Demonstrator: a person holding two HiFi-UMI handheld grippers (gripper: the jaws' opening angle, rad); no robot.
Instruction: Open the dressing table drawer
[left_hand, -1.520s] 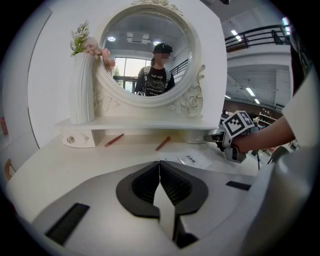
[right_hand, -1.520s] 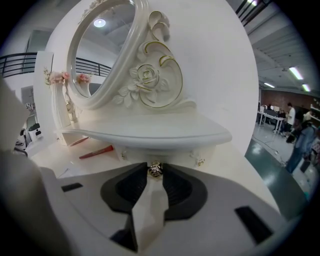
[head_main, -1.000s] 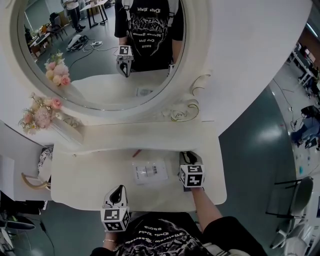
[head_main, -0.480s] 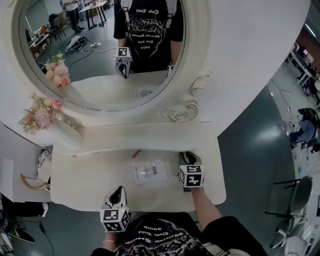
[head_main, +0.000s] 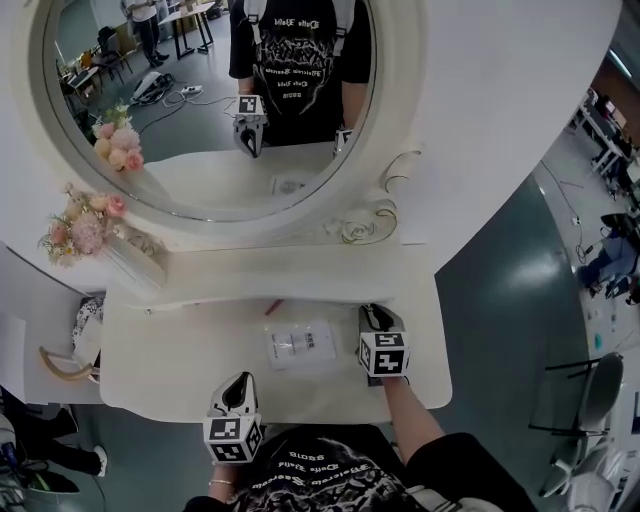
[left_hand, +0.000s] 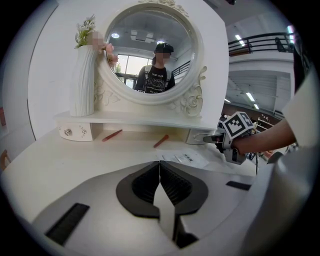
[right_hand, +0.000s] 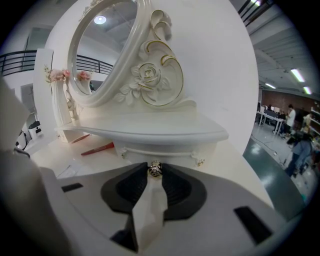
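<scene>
At the front of the small drawer (right_hand: 145, 150), under the right end of the shelf (right_hand: 165, 131): metal knob (right_hand: 155, 168), pinched between the tips of the right claw (right_hand: 155, 171), clamped onto it. Well apart, over the table's (head_main: 180, 350) near edge: left claw (left_hand: 159, 167), closed and empty.

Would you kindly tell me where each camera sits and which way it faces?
Head view: on the person's head, looking steeply down at the tabletop; left gripper, right gripper and forearm show.
Left gripper view: on that gripper, facing the mirror over shut jaws; right gripper visible.
Right gripper view: on that gripper, facing the drawer, jaws shut on its knob.
Shared: paper sheet, head and left gripper views.
</scene>
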